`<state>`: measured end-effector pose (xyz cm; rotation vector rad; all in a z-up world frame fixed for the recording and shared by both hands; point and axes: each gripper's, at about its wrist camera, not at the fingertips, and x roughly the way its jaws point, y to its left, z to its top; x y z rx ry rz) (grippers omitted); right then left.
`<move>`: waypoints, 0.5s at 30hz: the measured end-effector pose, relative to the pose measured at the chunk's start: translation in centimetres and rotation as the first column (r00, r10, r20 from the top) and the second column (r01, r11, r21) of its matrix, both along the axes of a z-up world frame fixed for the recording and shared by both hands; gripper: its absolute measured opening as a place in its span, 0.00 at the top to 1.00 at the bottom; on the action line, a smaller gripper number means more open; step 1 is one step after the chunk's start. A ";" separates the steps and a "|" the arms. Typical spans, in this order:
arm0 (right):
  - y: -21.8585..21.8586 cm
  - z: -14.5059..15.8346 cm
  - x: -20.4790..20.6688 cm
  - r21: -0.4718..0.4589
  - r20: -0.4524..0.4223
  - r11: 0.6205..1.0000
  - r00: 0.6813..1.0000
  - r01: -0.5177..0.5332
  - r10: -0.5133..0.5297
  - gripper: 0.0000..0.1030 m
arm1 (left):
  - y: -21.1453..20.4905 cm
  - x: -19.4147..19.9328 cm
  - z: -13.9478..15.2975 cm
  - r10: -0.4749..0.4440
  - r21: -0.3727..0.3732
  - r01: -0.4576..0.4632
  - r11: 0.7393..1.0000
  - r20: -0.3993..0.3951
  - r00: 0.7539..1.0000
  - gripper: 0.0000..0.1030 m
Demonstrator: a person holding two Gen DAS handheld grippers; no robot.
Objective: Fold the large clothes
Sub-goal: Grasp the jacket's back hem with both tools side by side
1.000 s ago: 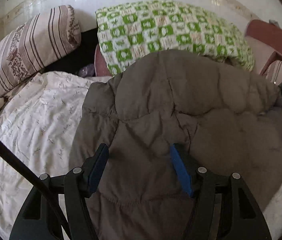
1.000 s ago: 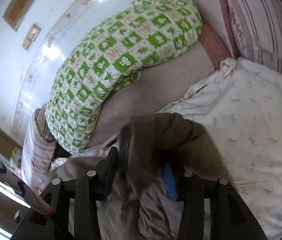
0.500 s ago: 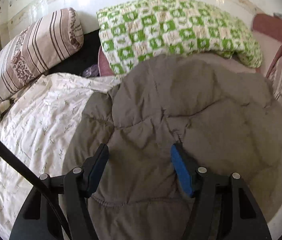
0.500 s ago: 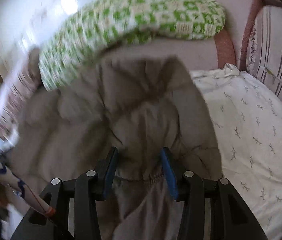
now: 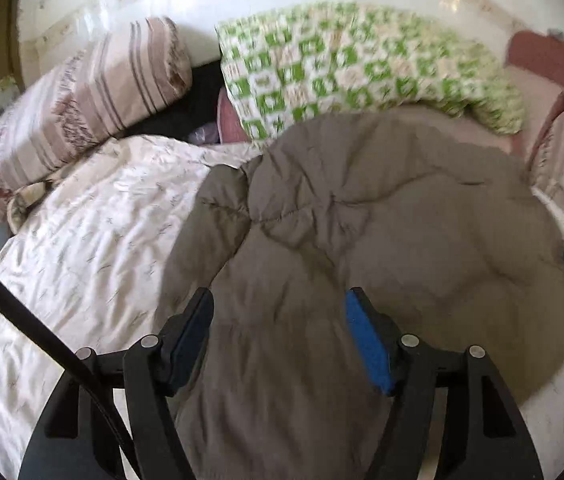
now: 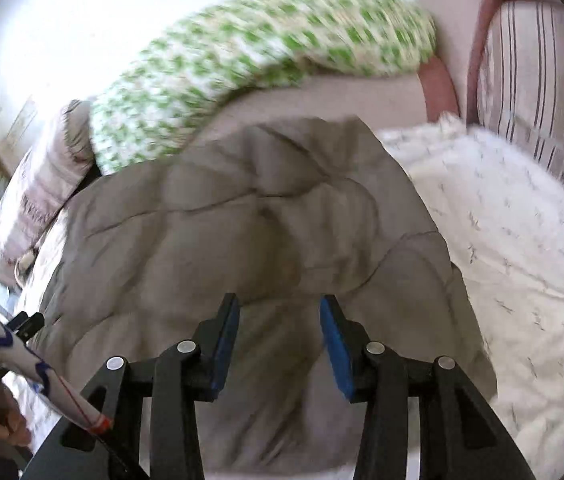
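A grey-brown quilted jacket [image 5: 361, 232] lies spread on a bed, covering its pale printed sheet [image 5: 82, 240], and fills the space ahead of both sets of tongs. The left tongs [image 5: 278, 300] hang wide apart above the garment's near hem, gripping nothing; the right tongs [image 6: 280, 306] stand likewise parted and empty over the near edge on the other side. Beyond the jacket, past both tips, rest a green checked quilt [image 5: 341, 64] and a striped pillow [image 5: 94, 96].

The jacket appears partly folded, its padding bunched in ridges just ahead of the left tongs. The next fold would likely go best if each pair pinched the near hem through its full thickness, at matching points either side, then lifted together and carried it evenly toward the far edge, so the bulky filling does not slip or skew.
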<state>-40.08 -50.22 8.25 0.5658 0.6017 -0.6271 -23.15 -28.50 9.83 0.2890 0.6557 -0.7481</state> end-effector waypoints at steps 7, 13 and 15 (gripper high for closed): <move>7.6 1.5 2.5 -0.082 0.018 0.995 0.998 -0.054 0.056 0.55 | 2.3 -2.2 -1.9 0.071 0.015 -0.071 0.997 0.013 0.997 0.34; 8.3 -2.6 6.7 -0.126 -0.130 0.989 0.989 -0.083 0.066 0.54 | 1.6 -0.8 -4.4 0.078 0.027 -0.077 0.997 -0.042 0.996 0.30; 8.0 -3.8 8.0 -0.111 -0.181 0.988 0.980 -0.105 0.083 0.54 | 1.1 -1.0 -4.8 0.078 0.056 -0.077 0.995 -0.018 0.997 0.28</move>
